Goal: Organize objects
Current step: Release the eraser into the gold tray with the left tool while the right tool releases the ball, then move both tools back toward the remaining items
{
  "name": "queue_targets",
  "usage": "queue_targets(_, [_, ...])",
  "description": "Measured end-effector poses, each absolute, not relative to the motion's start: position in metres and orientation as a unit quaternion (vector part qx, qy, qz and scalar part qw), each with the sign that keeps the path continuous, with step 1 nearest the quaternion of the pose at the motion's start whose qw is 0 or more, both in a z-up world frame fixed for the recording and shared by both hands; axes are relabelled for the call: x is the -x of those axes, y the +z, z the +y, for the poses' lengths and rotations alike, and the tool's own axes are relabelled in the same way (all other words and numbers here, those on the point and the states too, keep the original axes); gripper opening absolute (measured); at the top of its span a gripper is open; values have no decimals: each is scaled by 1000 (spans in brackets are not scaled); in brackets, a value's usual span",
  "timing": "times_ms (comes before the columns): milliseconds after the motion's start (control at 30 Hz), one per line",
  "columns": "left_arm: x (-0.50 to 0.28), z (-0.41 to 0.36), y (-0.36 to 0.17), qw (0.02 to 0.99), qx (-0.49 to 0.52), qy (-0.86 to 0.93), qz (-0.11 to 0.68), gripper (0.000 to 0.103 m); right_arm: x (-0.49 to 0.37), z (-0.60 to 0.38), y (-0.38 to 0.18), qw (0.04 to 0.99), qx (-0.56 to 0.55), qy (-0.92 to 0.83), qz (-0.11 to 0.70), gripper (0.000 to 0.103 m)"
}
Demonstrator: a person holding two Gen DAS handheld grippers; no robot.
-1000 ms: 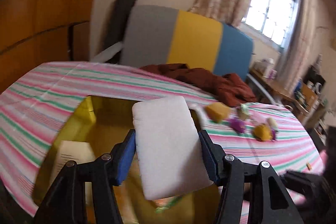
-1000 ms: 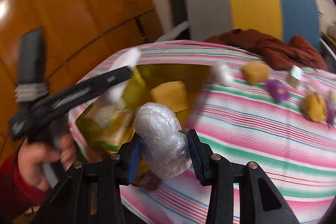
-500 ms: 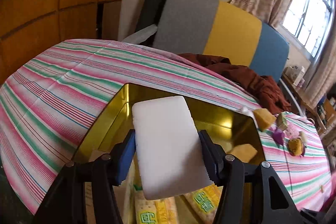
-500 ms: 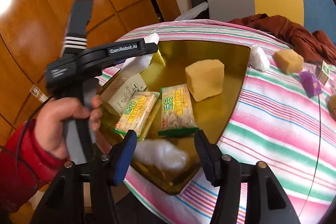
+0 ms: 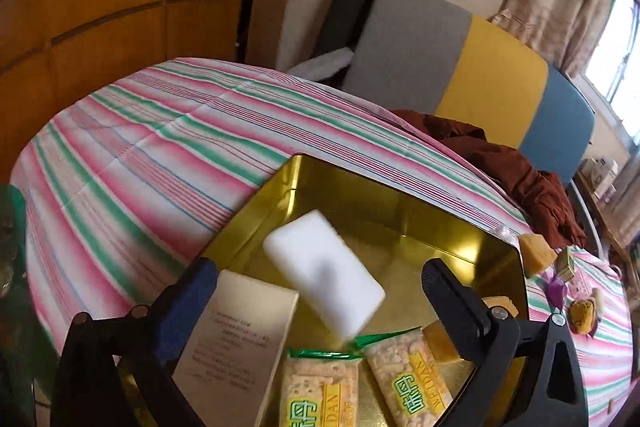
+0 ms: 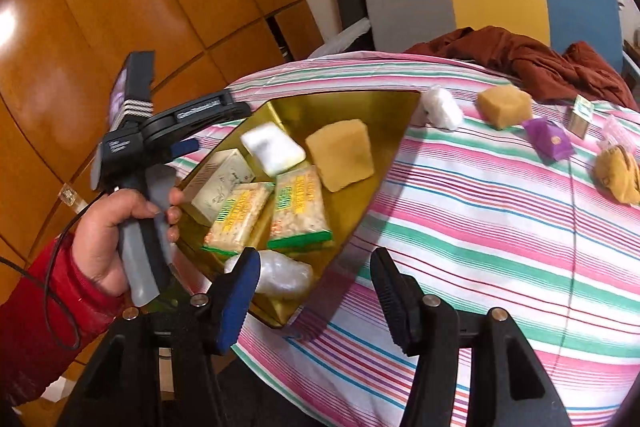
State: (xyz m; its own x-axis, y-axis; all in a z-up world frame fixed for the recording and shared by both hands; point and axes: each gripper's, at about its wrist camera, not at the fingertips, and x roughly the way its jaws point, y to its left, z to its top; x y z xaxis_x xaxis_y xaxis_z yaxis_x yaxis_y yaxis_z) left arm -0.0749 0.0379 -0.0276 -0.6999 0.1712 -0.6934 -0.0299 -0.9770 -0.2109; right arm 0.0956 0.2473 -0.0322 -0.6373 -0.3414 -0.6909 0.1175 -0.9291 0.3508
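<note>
A gold tin tray [image 5: 360, 187] [image 6: 384, 107] sits on the striped tablecloth. My left gripper [image 5: 320, 291] is open above the tray; a white sponge block [image 5: 324, 275] [image 6: 272, 147] lies blurred between its jaws, free of them. The tray also holds a cream box [image 5: 236, 339] [image 6: 218, 181], two cracker packs [image 5: 404, 375] [image 6: 298, 207], a yellow sponge [image 6: 342, 159] and a clear plastic-wrapped ball [image 6: 280, 275]. My right gripper [image 6: 312, 291] is open and empty over the tray's near corner.
On the cloth to the right lie a white wrapped ball [image 6: 440, 107], a yellow sponge cube [image 6: 504, 105], a purple packet [image 6: 548, 139], a small box [image 6: 582, 115] and a yellow pouch [image 6: 618, 175]. A brown cloth [image 6: 520, 59] and a tricolour chair [image 5: 460, 67] stand behind.
My left gripper opened and let go of the white sponge block, which dropped into the tray. My right gripper let go of the wrapped ball earlier and has drawn back a little.
</note>
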Motion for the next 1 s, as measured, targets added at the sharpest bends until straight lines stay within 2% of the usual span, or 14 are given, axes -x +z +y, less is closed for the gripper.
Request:
queue_targets(267, [46, 55, -10, 75, 359, 926, -90, 103, -107, 271, -35, 102, -405, -899, -135, 58])
queue_targets(600, [8, 130, 4, 181, 347, 920, -1, 103, -120, 318, -48, 45, -407, -901, -140, 58])
queue_targets(1000, [-30, 213, -5, 281, 369, 885, 41, 103, -154, 415, -76, -67, -403, -894, -183, 58])
